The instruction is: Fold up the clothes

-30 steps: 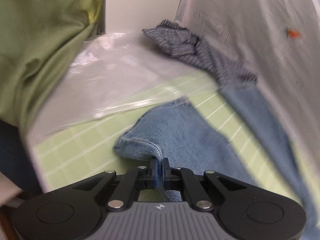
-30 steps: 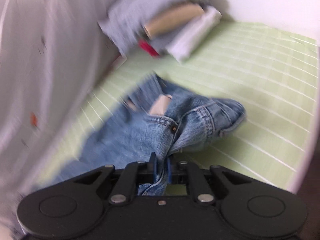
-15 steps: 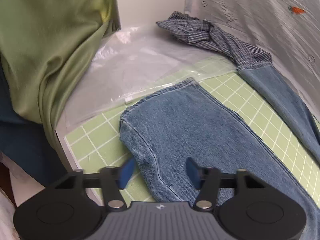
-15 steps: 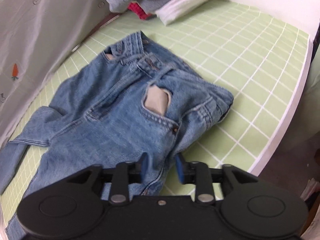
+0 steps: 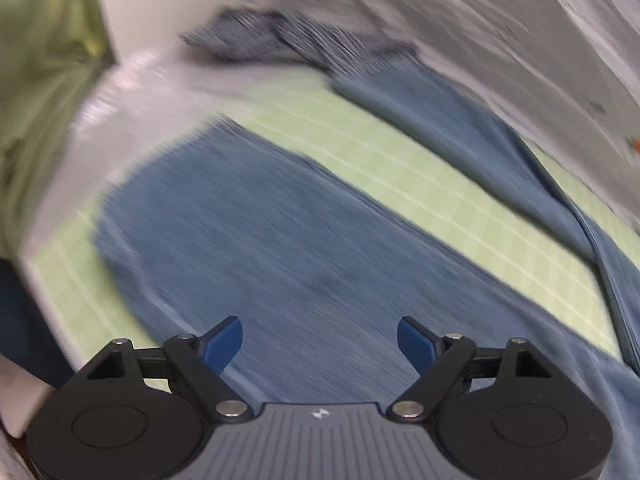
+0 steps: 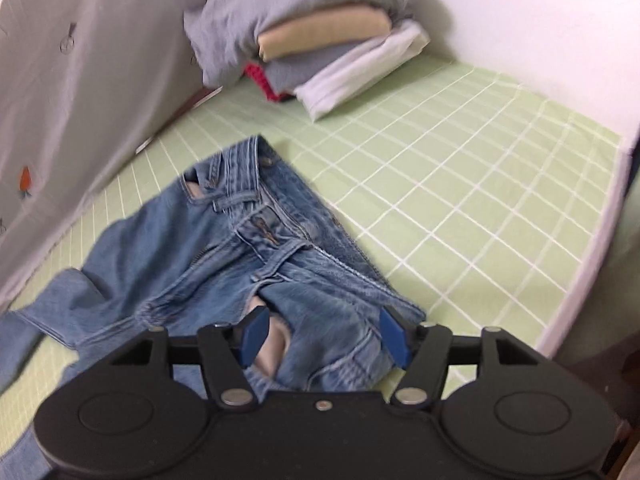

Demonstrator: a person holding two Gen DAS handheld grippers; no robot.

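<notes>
Your jeans (image 6: 224,264) lie flat on the green checked mat (image 6: 460,200), waistband toward the folded pile (image 6: 320,40), legs running away toward the checked shirt (image 5: 296,40). Both grippers have just been opening: left gripper (image 5: 320,340) wide, right gripper (image 6: 322,336) partly (neither holds denim).

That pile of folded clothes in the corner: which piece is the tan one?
The rolled tan piece, tucked under the grey top layer and above the white one.

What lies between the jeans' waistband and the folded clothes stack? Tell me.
Only bare green grid mat separates the jeans from the folded stack, as the right wrist view shows.
</notes>
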